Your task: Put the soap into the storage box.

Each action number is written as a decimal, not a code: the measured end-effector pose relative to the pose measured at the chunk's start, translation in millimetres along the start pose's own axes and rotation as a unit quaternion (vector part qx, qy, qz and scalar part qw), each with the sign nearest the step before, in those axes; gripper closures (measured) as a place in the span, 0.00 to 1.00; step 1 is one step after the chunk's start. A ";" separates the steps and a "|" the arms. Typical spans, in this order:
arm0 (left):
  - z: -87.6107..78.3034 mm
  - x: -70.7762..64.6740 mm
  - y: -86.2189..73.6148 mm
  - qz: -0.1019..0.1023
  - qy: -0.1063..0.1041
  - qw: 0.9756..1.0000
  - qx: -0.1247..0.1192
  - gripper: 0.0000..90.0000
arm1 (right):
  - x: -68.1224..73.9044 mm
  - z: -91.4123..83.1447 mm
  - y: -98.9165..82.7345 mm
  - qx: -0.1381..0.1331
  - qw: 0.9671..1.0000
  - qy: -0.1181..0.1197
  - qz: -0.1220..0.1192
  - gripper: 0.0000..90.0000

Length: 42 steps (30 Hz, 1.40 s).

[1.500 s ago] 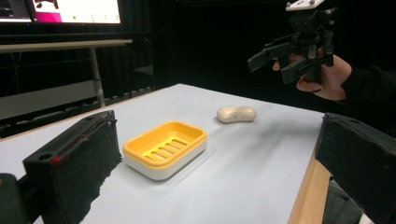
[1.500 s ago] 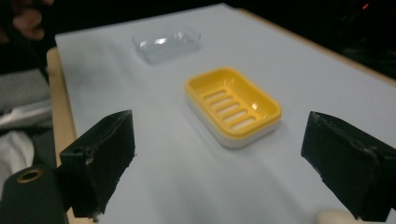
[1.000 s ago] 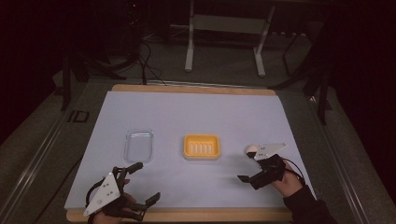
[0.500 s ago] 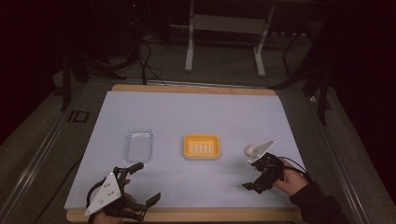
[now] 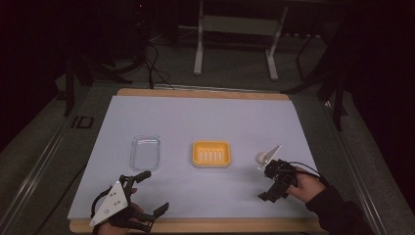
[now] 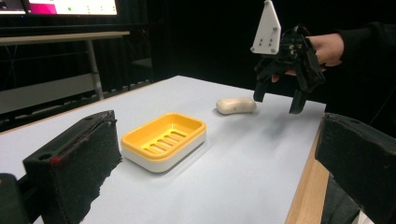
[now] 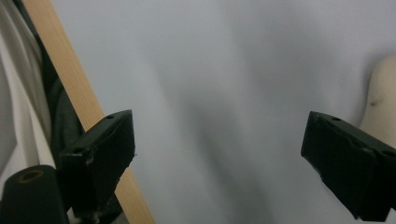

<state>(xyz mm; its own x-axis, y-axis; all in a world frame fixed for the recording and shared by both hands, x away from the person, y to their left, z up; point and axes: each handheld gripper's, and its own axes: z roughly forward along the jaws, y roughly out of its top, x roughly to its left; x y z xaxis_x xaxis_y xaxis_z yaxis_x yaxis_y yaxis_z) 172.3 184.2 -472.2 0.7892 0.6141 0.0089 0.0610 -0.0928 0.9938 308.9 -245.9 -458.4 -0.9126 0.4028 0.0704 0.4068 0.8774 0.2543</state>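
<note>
- As the right gripper [image 5: 270, 182] hung above the table [image 5: 205, 117] at its right side, its fingers stood wide apart and held nothing, pointing down toward the near edge.
- The bar of soap [image 5: 263, 157], pale and oval, lay on the table just beyond that gripper and to the right of the yellow soap dish [image 5: 211, 153]; in the left gripper view the soap [image 6: 236, 105] sat apart from the dish [image 6: 164, 140], untouched.
- In the right gripper view a pale rounded edge, probably the soap [image 7: 382, 107], showed at the right side behind one finger, not between the two, with the table's wooden edge strip [image 7: 70, 79] at the left.
- The left gripper [image 5: 147, 196] waited at the near left corner of the table, its fingers also spread wide and empty, aimed across at the dish.
- A clear lid or tray [image 5: 145, 152] lay flat to the left of the dish, well apart from the soap.
- The step in hand appeared to be the approach to the soap, with the grasp not yet made and the dish still empty.
- The next move would likely call for swinging the right gripper round until the soap sat between its open fingers, lowering onto it, and closing across the bar's short width; a smooth bar could slip out if pinched near an end.
</note>
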 end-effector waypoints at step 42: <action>-0.3 -1.0 0.0 0.002 -0.001 1.000 0.003 0.00 | -22.7 -0.7 26.1 0.131 0.990 0.051 0.015 0.12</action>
<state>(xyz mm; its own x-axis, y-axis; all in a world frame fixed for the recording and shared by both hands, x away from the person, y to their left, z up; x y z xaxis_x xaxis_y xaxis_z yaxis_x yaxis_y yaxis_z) 171.3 183.8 -472.2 0.7911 0.6116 0.0122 0.0623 -0.1003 0.9930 340.2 -232.4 -452.6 -0.8939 0.4130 0.1744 0.4183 0.9083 -0.0071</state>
